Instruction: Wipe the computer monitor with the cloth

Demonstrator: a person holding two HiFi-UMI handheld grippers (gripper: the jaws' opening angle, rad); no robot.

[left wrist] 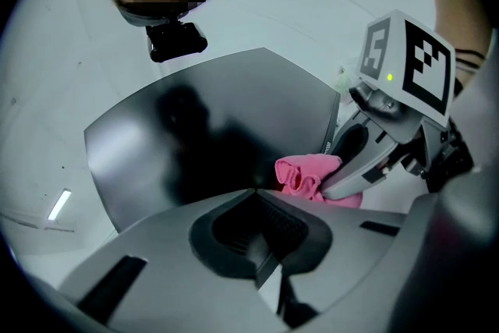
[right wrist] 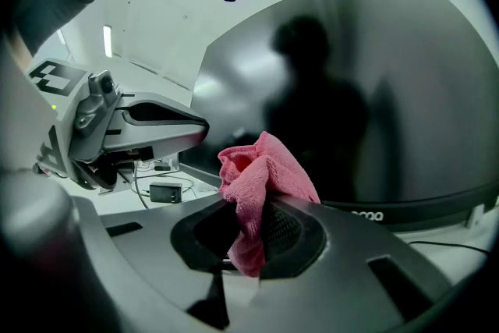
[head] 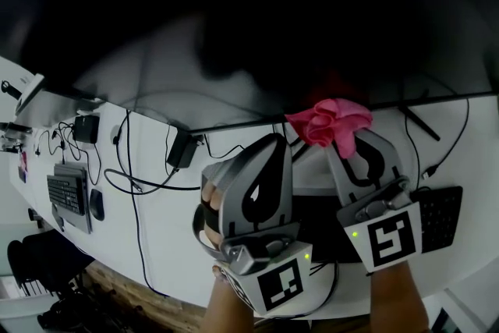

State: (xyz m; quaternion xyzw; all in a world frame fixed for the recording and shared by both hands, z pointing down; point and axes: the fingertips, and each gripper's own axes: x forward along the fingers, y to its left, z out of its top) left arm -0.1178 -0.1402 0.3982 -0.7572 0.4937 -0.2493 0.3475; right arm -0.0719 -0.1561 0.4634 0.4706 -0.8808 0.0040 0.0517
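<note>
Bunching out of the right gripper (right wrist: 249,238), whose jaws are clamped on it, the pink cloth (right wrist: 261,179) sits near the lower edge of the dark monitor (head: 234,4), at 1 o'clock in the head view. At its 8 o'clock, the left gripper (left wrist: 257,199) has its jaws together on nothing, above the white table (head: 156,222).

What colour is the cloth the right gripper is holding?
Pink. The cloth shows best in the right gripper view.
</note>
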